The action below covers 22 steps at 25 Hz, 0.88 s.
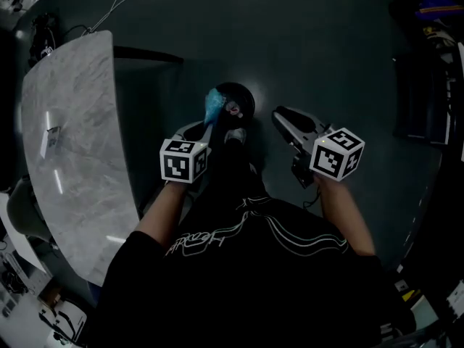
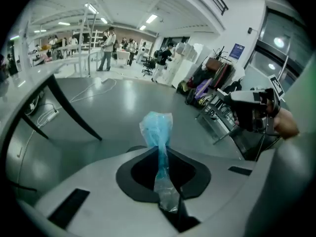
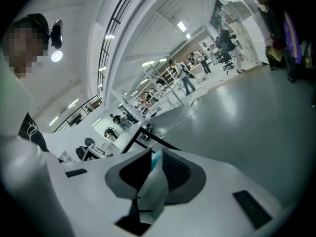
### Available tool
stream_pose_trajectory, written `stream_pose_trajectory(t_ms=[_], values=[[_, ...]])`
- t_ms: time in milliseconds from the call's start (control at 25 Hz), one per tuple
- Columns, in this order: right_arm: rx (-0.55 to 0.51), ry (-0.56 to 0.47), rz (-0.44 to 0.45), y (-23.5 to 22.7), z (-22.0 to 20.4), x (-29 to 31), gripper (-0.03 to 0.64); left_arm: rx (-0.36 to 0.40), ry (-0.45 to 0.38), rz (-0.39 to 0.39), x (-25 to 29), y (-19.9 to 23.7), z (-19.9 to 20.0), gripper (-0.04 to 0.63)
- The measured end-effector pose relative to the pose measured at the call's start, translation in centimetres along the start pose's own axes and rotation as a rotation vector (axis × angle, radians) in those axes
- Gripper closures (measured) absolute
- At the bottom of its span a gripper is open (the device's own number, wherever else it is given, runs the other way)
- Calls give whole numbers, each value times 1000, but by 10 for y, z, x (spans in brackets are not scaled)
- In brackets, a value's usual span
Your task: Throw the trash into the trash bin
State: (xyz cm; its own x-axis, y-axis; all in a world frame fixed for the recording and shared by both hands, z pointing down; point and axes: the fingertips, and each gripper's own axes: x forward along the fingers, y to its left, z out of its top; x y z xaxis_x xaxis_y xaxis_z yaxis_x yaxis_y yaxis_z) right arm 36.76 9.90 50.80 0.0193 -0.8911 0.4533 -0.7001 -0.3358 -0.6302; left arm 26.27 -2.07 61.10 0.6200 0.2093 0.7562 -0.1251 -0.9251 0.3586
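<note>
Left claw (image 1: pixel 215 124) was almost shut, pinching the neck of a blue plastic bag (image 1: pixel 214 104). The bag's puffy end stuck out past the claw's tips. Just beyond those tips a dark round bin (image 1: pixel 244 95) sat on the floor (image 1: pixel 326 49). The right claw (image 1: pixel 281 116) was off to the side, apart from the left one, squeezed shut on a pale scrap (image 3: pixel 154 184) with a bit of blue. Both bare forearms reached out from the body, tipping the claws down. A grey table (image 1: pixel 72 143) stood to the left of the left one.
</note>
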Motion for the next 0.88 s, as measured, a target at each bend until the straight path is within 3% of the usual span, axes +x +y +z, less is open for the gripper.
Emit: stream_pose_trajectory(t_ms=[200, 400, 680, 880], values=[[122, 26, -52, -45, -19, 31, 525, -37, 170, -32, 58, 25, -51, 569], [177, 107, -71, -81, -49, 57, 525, -88, 260, -62, 117, 39, -79, 569], [231, 110, -74, -104, -73, 73, 525, 60, 371, -92, 182, 36, -108, 568], [267, 119, -73, -110, -87, 77, 525, 110, 374, -95, 208, 39, -110, 543]])
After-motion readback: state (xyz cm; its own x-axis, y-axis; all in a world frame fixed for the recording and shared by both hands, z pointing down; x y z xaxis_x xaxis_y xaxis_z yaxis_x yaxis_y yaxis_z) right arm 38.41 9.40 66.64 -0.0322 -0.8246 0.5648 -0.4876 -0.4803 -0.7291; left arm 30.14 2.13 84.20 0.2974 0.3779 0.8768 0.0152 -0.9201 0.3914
